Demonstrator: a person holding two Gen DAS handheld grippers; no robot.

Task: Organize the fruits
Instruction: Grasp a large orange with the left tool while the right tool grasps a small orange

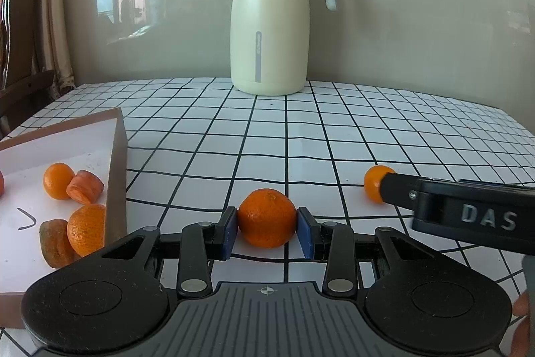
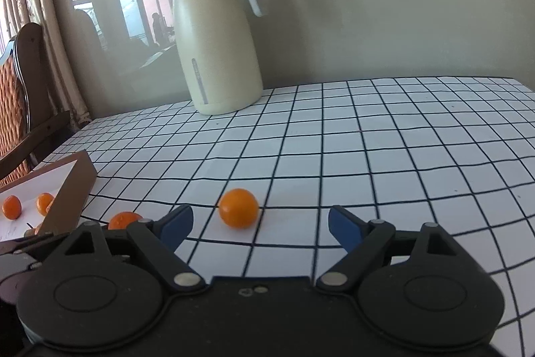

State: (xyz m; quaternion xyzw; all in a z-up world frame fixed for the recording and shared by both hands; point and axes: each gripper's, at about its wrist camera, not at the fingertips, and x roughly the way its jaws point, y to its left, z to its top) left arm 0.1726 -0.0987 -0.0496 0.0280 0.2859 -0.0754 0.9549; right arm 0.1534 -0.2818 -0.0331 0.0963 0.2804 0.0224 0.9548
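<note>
— Fruit first: where does the round orange mandarin [image 1: 266, 218] sit relative to the left gripper [image 1: 267, 231]?

— Right between its blue-padded fingers [image 1: 229, 234]. Both pads touch the fruit's sides, so the left gripper is clamped on it, low over the white tablecloth with the black grid [image 1: 334, 136].

— And the right gripper [image 2: 260, 228]?

— Its blue fingertips stand wide apart with nothing between them. A smaller, smooth orange fruit [image 2: 238, 208] lies on the cloth just ahead of it, a little left of the gap's middle and touching neither finger. From the left wrist view the same small fruit [image 1: 373, 184] is partly hidden behind the right gripper's black finger.

— Where are the other fruits?

— In the shallow brown cardboard tray with a white floor [image 1: 115, 163], to the left of the held mandarin. It holds a small orange fruit [image 1: 57, 180], a larger dimpled orange [image 1: 87, 229] against the near wall, and two stubby carrot-coloured pieces [image 1: 85, 187] beside them.

— Anything else on the table?

— A cream thermos jug with a grey lid and handle [image 1: 269, 19] stands upright at the far edge, by the wall, well apart from the fruit.
</note>
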